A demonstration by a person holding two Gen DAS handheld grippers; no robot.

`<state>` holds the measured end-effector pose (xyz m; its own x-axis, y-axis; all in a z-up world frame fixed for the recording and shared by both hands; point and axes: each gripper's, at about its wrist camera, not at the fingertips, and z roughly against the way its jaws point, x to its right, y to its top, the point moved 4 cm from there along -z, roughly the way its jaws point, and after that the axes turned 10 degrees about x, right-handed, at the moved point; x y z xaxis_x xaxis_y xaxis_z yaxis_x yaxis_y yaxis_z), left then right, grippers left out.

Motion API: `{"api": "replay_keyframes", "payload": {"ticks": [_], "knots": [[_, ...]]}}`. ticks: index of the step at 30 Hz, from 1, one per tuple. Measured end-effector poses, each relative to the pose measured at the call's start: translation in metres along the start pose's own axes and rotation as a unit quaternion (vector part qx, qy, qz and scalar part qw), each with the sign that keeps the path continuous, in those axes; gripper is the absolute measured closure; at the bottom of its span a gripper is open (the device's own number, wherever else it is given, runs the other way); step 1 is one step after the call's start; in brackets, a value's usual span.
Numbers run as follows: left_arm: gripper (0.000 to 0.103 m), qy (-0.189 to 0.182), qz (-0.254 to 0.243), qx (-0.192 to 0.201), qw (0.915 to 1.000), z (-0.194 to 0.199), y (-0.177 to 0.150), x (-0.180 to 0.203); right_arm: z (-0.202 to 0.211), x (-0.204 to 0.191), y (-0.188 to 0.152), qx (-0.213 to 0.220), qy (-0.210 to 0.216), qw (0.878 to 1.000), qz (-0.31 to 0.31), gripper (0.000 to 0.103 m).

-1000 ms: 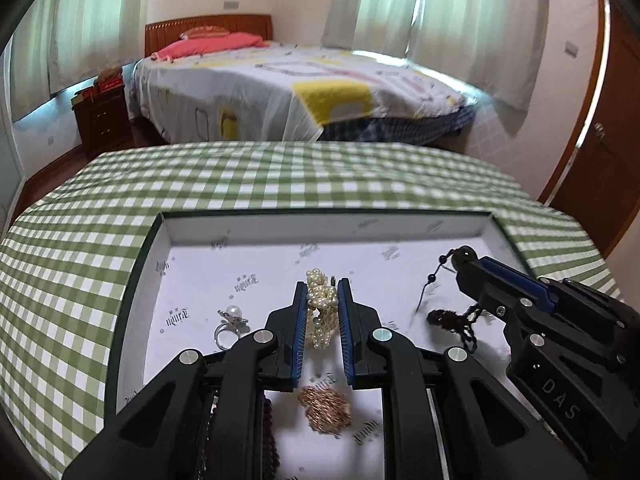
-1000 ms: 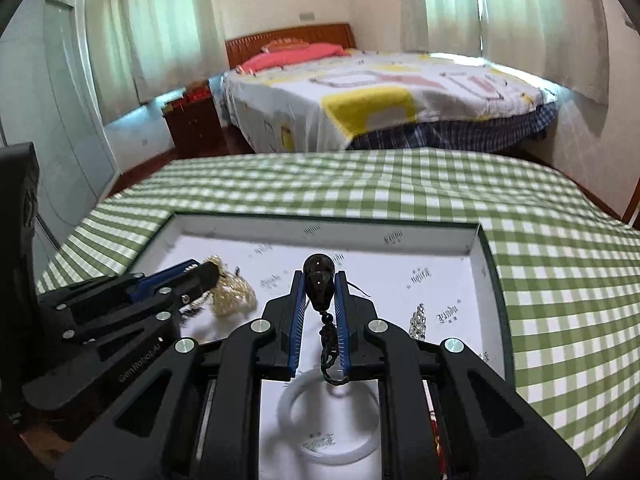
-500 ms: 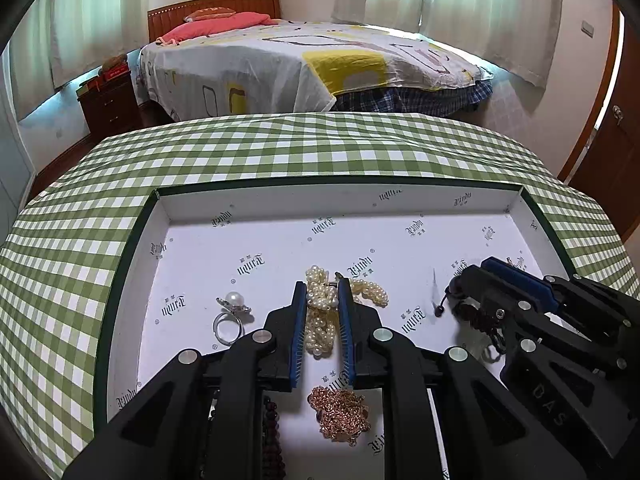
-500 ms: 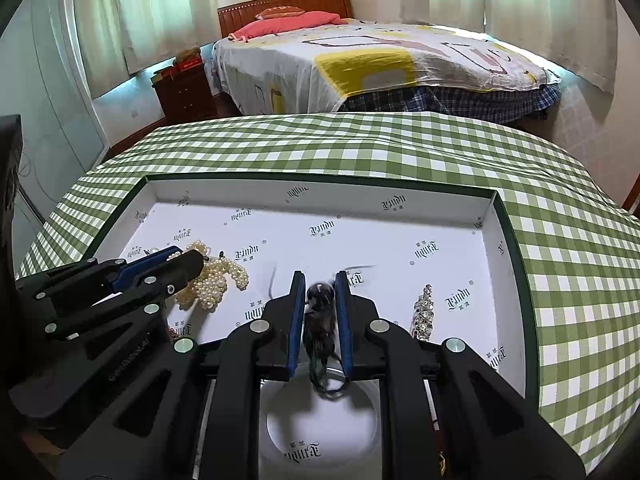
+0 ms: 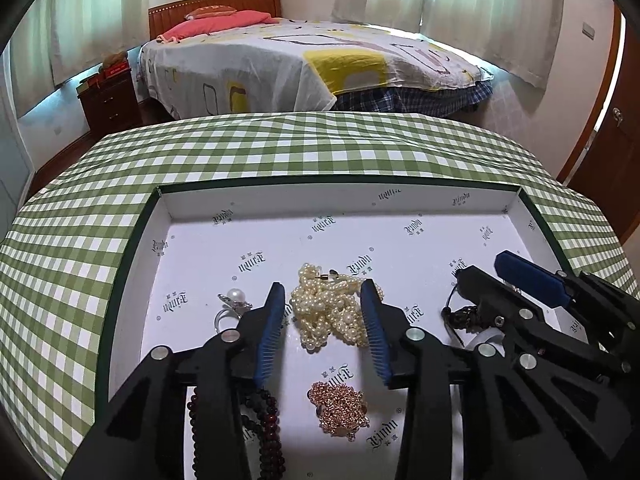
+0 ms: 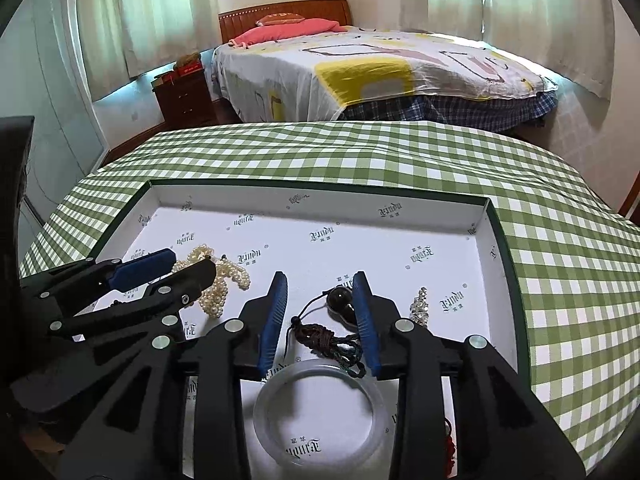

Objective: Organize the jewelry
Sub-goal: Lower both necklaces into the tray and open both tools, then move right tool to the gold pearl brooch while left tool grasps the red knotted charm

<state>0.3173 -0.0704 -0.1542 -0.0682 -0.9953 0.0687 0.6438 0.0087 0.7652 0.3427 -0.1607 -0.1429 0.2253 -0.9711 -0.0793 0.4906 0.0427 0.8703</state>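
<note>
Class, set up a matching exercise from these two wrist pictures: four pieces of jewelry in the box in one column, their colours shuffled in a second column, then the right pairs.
Column 1
1. pearl necklace
2. chain
3. bangle
4. bead strand

Column 2
A. dark red
B. translucent white
C. cream
D. rose gold

Pairs: 1-C, 2-D, 3-B, 4-A

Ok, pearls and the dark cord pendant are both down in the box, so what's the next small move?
Probably lift both grippers straight up. The pearl necklace and the pendant lie on the box floor between opening jaws, no longer pinched, so rising clear avoids dragging either strand.
</note>
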Motion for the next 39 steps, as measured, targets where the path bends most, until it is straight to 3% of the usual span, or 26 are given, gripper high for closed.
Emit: {"api": "replay_keyframes", "payload": {"ticks": [6,13,18,31,39], "knots": [[0.043,0.011,0.014,0.008,0.9998,0.005,0.003,-0.007,0.009,0.006,0.003,0.011,-0.008,1.000,-0.006,0.057],[0.040,0.015,0.012,0.021,0.9996,0.020,0.004,-0.008,0.026,0.007,0.004,0.022,-0.011,1.000,-0.007,0.049],[0.030,0.020,0.006,0.038,0.9991,0.038,0.003,-0.010,0.044,0.004,0.004,0.031,-0.011,0.999,-0.011,0.043],[0.028,0.028,0.012,0.065,0.9974,0.104,-0.018,-0.023,0.107,-0.009,-0.027,0.037,-0.009,0.999,-0.023,0.041],[0.028,0.044,0.011,0.071,0.9965,0.146,-0.061,-0.037,0.144,-0.017,-0.057,0.033,-0.010,0.999,-0.021,0.041]]}}
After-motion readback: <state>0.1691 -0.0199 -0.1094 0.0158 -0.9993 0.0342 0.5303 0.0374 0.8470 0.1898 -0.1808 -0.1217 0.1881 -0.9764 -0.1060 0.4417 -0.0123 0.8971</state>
